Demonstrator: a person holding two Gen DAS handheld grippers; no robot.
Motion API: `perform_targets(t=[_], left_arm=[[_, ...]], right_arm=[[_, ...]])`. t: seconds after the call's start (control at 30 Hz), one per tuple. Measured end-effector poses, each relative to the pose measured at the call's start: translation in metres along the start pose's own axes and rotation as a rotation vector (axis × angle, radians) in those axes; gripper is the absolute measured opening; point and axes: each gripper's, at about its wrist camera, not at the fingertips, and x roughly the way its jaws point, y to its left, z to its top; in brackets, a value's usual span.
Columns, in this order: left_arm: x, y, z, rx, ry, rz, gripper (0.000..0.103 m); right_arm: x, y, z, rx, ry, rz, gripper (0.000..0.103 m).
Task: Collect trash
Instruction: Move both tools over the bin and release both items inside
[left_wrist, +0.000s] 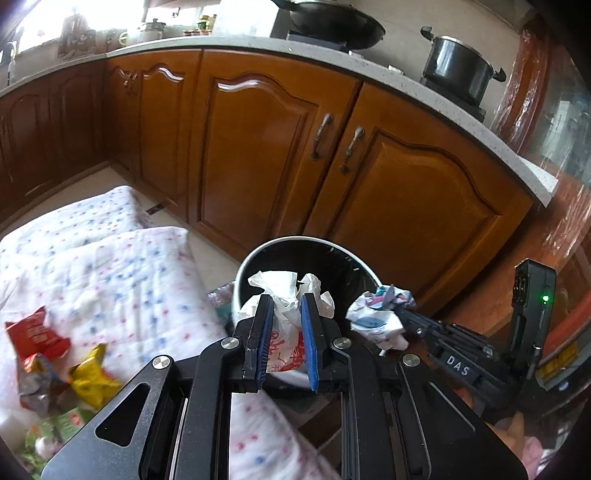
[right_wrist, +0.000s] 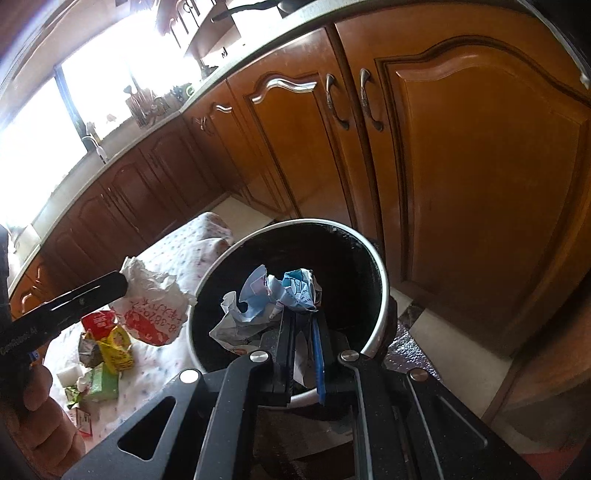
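Your left gripper (left_wrist: 284, 306) is clamped on a crumpled white plastic bag with red print (left_wrist: 284, 332), held at the near rim of the trash bin (left_wrist: 295, 242). Your right gripper (right_wrist: 301, 325) is pinched tight on a crumpled white-and-blue printed wrapper (right_wrist: 273, 295), held over the bin's mouth.

Left wrist view only: the countertop (left_wrist: 258, 46) above the wooden cabinets (left_wrist: 258, 147), with a dark wok (left_wrist: 332, 22) and a lidded pot (left_wrist: 458, 66) on it. It also shows your right gripper from the side, wrapper at its tip just right of the bin rim.

Right wrist view only: the bin's full opening, a pale rim around a black liner. Apart from the held wrapper, the interior reads as dark; you cannot tell what lies at the bottom. This view also shows the red lettering on the bag, which hangs beside the bin's left rim, not clearly over the opening, and your left hand (right_wrist: 37, 406) on the handle.

Both views: a white dotted cloth (left_wrist: 110, 266) on the floor left of the bin. On it lies loose trash: a red snack packet (left_wrist: 33, 332), a yellow wrapper (left_wrist: 92, 373), and green packaging (right_wrist: 99, 384), all well apart from the bin.
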Motion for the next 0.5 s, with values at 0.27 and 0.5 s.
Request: perform_targets(t=[0.27, 0.5], left_arm=[[0.036, -0.014, 0.008, 0.027, 0.037, 0.008, 0.015], [0.059, -0.011, 0.006, 0.015, 0.105, -0.003, 0.028]], right_arm=[[0.016, -0.002, 0.006, -0.015, 0.031, -0.024, 0.013], [0.021, -0.005, 0.005, 0.011, 0.038, -0.019, 0.043]])
